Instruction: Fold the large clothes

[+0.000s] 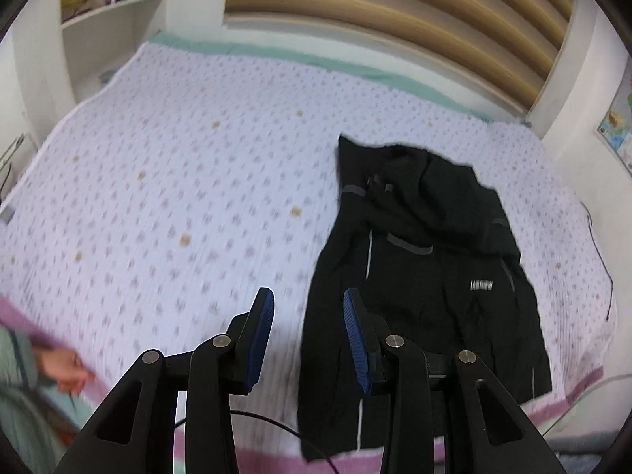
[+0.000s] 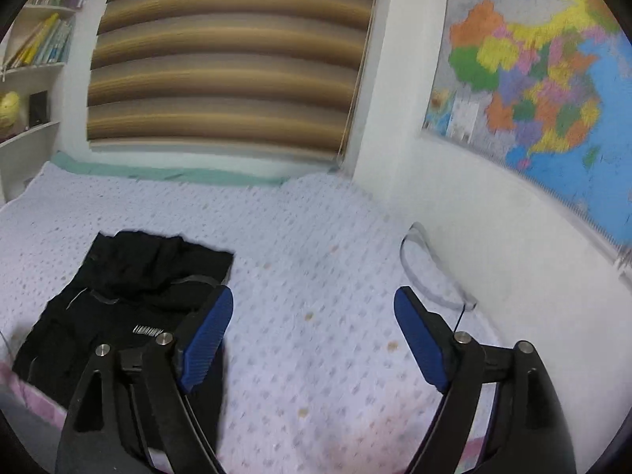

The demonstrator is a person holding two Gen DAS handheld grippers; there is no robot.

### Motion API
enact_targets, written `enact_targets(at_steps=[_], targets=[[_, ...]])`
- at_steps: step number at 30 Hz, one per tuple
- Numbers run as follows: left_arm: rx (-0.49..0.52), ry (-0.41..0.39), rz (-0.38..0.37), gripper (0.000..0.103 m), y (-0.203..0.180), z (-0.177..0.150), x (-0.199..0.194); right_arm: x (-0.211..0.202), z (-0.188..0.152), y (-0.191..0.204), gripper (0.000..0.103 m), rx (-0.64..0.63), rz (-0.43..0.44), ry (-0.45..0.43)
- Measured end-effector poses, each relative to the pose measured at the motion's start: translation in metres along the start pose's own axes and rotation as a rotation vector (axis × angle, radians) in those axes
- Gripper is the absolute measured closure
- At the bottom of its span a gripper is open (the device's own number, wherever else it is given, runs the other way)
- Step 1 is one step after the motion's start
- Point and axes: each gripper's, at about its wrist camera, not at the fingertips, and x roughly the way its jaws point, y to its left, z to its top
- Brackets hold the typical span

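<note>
While above bed (image 1: 177, 166): black jacket (image 1: 426, 276), long axis near-to-far, right of left gripper (image 1: 308, 308), narrow, empty; left of right gripper (image 2: 312, 308), wide, empty.

White walls, a striped blind (image 2: 233, 59), a map (image 2: 545, 79), shelves (image 2: 35, 67), a patterned bed (image 1: 177, 181).

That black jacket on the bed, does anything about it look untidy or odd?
Yes. The black jacket lies rumpled near one side of the bed, its top bunched in folds and its lower edge hanging over the bed's edge. Small brown spots dot the bedspread.
</note>
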Motion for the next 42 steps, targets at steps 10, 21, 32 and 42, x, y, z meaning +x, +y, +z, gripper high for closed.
enact_targets(at_steps=[10, 21, 32, 42], targets=[[-0.112, 0.098, -0.128, 0.047, 0.034, -0.080, 0.019, 0.112, -0.129, 0.033, 0.017, 0.224, 0.381, 0.353], [-0.223, 0.336, -0.171, 0.047, 0.040, -0.151, 0.121, 0.204, -0.239, 0.080, 0.017, 0.310, 0.557, 0.655], [-0.297, 0.356, -0.238, 0.060, 0.030, -0.184, 0.129, 0.233, -0.276, 0.129, 0.016, 0.354, 0.603, 0.779], [-0.413, 0.213, -0.238, 0.092, 0.026, -0.190, 0.107, 0.219, -0.257, 0.147, 0.085, 0.318, 0.607, 0.685]])
